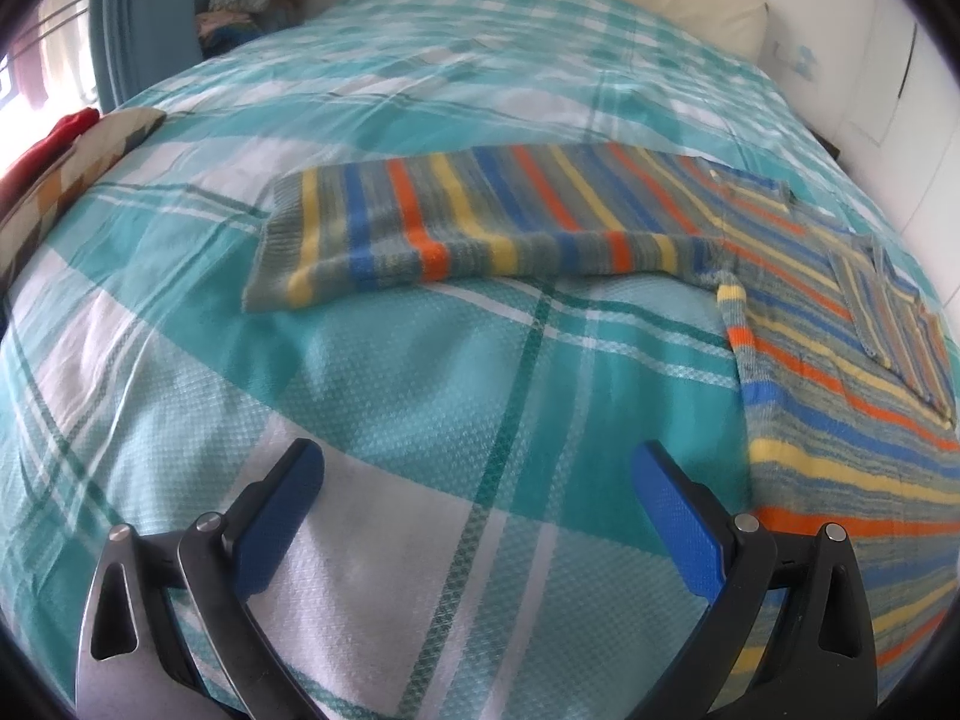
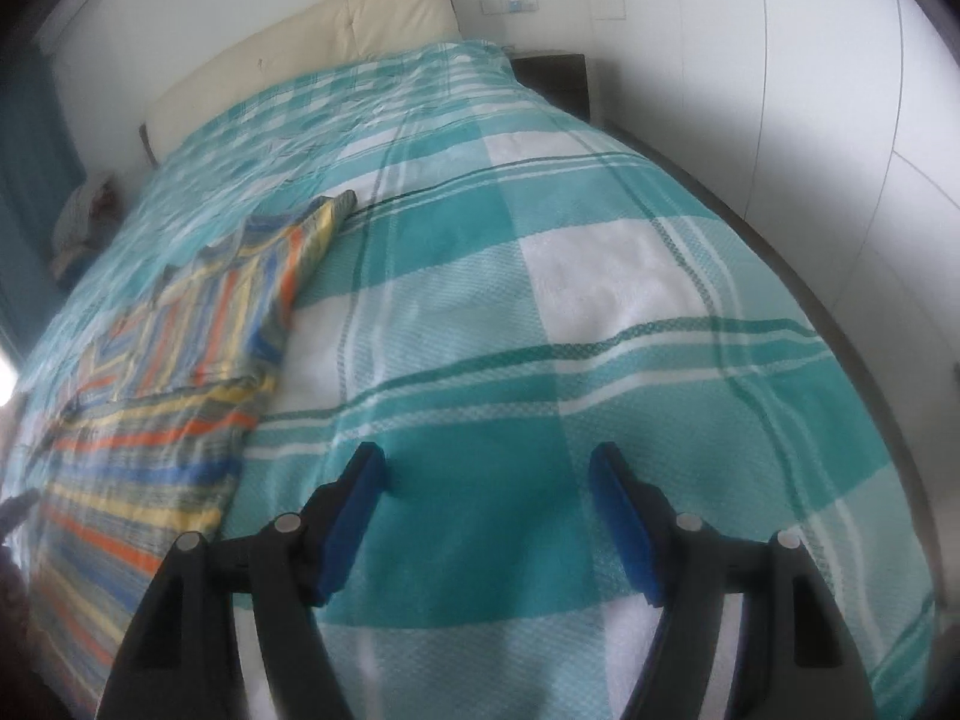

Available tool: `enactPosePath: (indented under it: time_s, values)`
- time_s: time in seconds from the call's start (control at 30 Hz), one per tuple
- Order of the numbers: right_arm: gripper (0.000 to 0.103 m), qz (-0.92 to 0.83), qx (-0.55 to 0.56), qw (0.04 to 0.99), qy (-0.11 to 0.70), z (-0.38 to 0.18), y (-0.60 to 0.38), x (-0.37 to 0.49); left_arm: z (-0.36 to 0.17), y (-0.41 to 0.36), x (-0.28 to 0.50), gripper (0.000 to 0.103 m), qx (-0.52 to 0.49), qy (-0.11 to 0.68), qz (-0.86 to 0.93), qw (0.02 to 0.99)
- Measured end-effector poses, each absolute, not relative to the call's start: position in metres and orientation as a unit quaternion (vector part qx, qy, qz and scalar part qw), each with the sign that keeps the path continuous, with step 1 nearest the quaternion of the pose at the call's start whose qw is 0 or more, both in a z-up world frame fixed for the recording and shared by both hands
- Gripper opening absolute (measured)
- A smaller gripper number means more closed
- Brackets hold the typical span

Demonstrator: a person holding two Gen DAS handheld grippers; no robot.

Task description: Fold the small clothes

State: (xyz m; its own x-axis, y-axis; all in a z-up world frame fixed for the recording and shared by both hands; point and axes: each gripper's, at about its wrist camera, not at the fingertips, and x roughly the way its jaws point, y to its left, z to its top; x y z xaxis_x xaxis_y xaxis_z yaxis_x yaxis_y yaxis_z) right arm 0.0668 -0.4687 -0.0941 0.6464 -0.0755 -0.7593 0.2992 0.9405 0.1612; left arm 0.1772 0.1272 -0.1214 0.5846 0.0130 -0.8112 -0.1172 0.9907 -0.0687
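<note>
From the left wrist we see our left gripper [image 1: 477, 468] spread wide over the plaid bedspread [image 1: 420, 372], pinching nothing; the striped sweater [image 1: 840, 408] lies flat to its right, one sleeve [image 1: 456, 222] stretched leftward across the bed.

From the right wrist, our right gripper [image 2: 486, 474] also stands spread and empty; the sweater [image 2: 174, 372] lies to its left, its long axis running toward the headboard [image 2: 312, 54].

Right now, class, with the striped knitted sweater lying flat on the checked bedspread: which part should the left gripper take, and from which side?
Take the ribbed cuff of the outstretched sleeve on the striped knitted sweater. Come in from the sleeve's free end with the open left gripper: the sleeve lies flat and straight away from the body, so pinching that edge probably lets it fold across.
</note>
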Motion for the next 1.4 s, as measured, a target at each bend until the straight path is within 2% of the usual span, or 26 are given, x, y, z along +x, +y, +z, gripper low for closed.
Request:
enactPosePath:
  time_s: [0.13,0.23,0.63,1.4]
  values:
    - [0.082,-0.111,0.119,0.900,0.405,-0.101,-0.461,0.067,-0.123,0.127,0.178,0.102,-0.059,0.456,0.036,0.887]
    - [0.086,-0.109,0.114,0.900,0.407,-0.104,-0.460,0.067,-0.123,0.128,0.179,0.102,-0.060,0.459,0.036,0.886]
    - [0.092,-0.103,0.116,0.900,0.407,-0.111,-0.461,0.066,-0.125,0.125,0.181,0.102,-0.054,0.465,0.040,0.883]
    - [0.096,-0.102,0.109,0.900,0.410,-0.113,-0.456,0.067,-0.127,0.124,0.180,0.102,-0.049,0.467,0.041,0.882]
